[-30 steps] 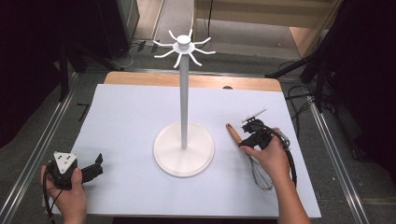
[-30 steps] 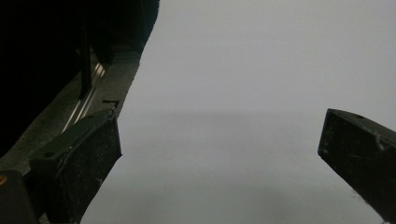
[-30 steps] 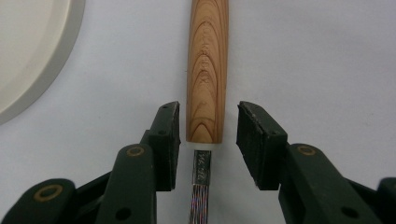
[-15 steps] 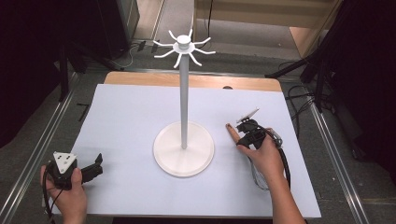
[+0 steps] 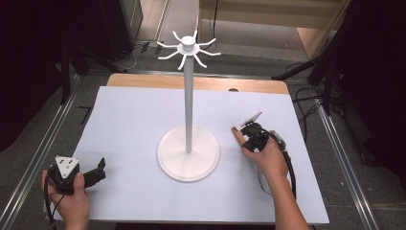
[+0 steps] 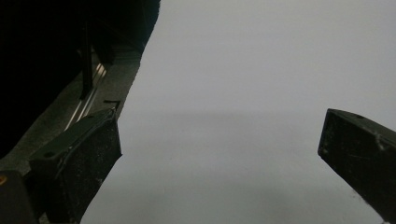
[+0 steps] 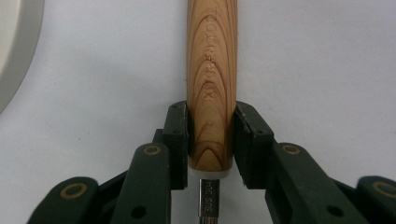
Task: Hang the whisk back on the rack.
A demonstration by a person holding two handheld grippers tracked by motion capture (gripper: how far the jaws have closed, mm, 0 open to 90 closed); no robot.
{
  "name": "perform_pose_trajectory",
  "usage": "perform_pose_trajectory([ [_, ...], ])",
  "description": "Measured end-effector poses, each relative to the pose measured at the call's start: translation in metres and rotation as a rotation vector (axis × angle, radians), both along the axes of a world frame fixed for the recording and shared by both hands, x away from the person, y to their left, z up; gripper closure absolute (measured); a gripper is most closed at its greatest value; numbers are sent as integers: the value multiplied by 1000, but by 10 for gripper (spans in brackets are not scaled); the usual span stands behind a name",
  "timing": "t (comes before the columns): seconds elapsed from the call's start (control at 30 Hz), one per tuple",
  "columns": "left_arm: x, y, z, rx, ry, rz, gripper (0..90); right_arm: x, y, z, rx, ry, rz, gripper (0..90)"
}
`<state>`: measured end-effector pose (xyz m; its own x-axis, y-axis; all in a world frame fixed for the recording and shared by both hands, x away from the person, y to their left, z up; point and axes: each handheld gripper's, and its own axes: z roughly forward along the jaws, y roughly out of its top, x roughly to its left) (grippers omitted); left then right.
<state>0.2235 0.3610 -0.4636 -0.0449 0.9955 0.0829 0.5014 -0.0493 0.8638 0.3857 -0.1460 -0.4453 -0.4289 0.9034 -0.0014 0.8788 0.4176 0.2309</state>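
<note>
A utensil with a wooden handle (image 7: 212,56) and a metal shank lies low over the white table sheet (image 5: 134,124). My right gripper (image 7: 211,121) is shut on that handle close to its metal end. In the high view the right gripper (image 5: 249,136) sits just right of the white stand's round base (image 5: 188,153), and the handle tip (image 5: 237,134) points toward the base. The stand's pole (image 5: 188,96) rises to a crown of hooks (image 5: 188,48). My left gripper (image 5: 98,170) rests at the near left corner, open, with bare sheet between its jaws (image 6: 219,140).
The base's rim (image 7: 14,46) shows at the left of the right gripper view. A cable (image 5: 289,167) trails along the right forearm. Metal rails (image 5: 43,143) run along both table sides, and a strip of wooden tabletop (image 5: 201,84) lies beyond the sheet.
My right gripper has slid a little left toward the stand's base with the wooden-handled utensil in it. The left gripper has stayed put.
</note>
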Motion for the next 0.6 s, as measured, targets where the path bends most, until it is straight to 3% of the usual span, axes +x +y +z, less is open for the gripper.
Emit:
perform_pose_trajectory([
  [0.27,0,1,0,-2,1,0,2,-7,-8,1,47,-57,-1,703],
  [0.3,0,0,0,-3,0,0,2,-9,-10,5,65,-84,1,703],
  [0.47,0,0,0,-3,-1,1,2,-15,-12,18,117,-129,5,704],
  [0.5,0,0,0,-2,-1,1,2,-20,-14,26,143,-164,11,704],
  [0.53,0,0,0,-3,-1,1,2,-20,-14,26,143,-164,11,704],
  [0.6,0,0,0,0,-1,0,2,-25,-17,33,182,-210,9,704],
])
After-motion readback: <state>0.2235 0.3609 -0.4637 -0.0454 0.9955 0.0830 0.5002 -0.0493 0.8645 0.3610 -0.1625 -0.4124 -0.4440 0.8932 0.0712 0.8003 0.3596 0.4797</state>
